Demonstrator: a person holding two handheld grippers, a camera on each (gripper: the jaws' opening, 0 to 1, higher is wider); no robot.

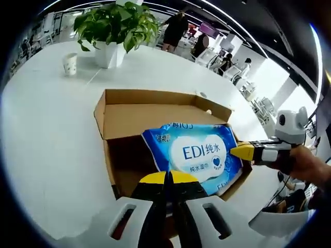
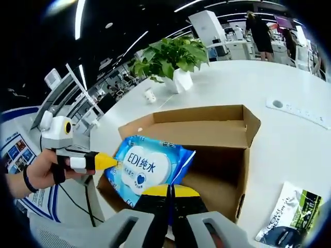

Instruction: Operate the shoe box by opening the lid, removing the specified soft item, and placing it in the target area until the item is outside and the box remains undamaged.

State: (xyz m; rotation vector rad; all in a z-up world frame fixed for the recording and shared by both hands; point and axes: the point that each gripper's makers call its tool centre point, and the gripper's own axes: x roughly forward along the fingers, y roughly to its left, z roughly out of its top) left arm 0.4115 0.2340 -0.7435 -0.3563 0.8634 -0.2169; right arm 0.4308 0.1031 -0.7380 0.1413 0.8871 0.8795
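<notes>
An open brown cardboard shoe box point(image 1: 150, 116) point(image 2: 207, 132) lies on the white table, its lid flap folded back. A blue and white pack of wet wipes point(image 1: 199, 155) point(image 2: 145, 165) is held tilted above the box's inside. In the left gripper view, my left gripper point(image 1: 168, 178) is shut on the pack's near edge, and the right gripper point(image 1: 242, 151) comes in from the right, pinching the pack's side. My right gripper point(image 2: 169, 191) is shut on the pack's lower edge, with the left gripper point(image 2: 107, 161) at the pack's left side, held by a hand.
A potted green plant point(image 1: 111, 31) point(image 2: 173, 59) and a paper cup point(image 1: 70, 63) point(image 2: 150, 94) stand on the white table point(image 1: 46, 134) beyond the box. A printed packet point(image 2: 289, 217) lies right of the box. People stand in the background.
</notes>
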